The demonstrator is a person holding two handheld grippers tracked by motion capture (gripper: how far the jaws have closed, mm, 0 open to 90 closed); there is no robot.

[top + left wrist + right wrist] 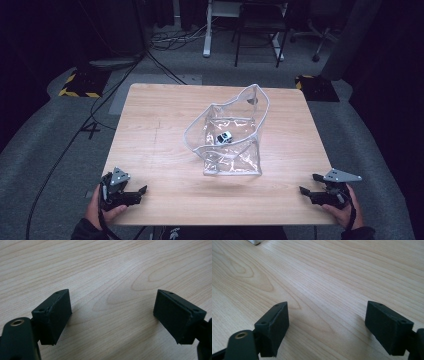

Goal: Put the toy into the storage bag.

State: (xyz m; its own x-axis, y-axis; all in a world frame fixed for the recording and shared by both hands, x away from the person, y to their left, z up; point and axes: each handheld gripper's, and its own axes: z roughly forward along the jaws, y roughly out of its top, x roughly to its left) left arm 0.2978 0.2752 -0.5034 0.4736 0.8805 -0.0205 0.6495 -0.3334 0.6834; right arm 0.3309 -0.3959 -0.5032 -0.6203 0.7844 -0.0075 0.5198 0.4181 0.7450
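A clear plastic bag (227, 137) is seen near the middle of the wooden surface (160, 115), standing open with its white-edged mouth turned up and toward the far side. Inside it, on the bottom, 1 small white toy car (224, 138) is lying.

The left gripper (135, 192) is held at the near left corner of the surface, and the right gripper (309, 188) at the near right corner; both are well apart from the bag. In the left gripper view and in the right gripper view the 2 jaws of each gripper are spread wide, and nothing is held between them, only bare wood.

The bag is judged to be very light, thin and soft, so it will probably fold or slide when it is pushed from 1 side only. The film looks smooth (perhaps slippery for the pads). The best place to be taken is judged to be the white rim (192, 131) at the mouth, where the material is thicker; a pinch on the flat wall could crumple it. If both sides of the rim are held, the mouth can be kept open or closed without the car falling out.
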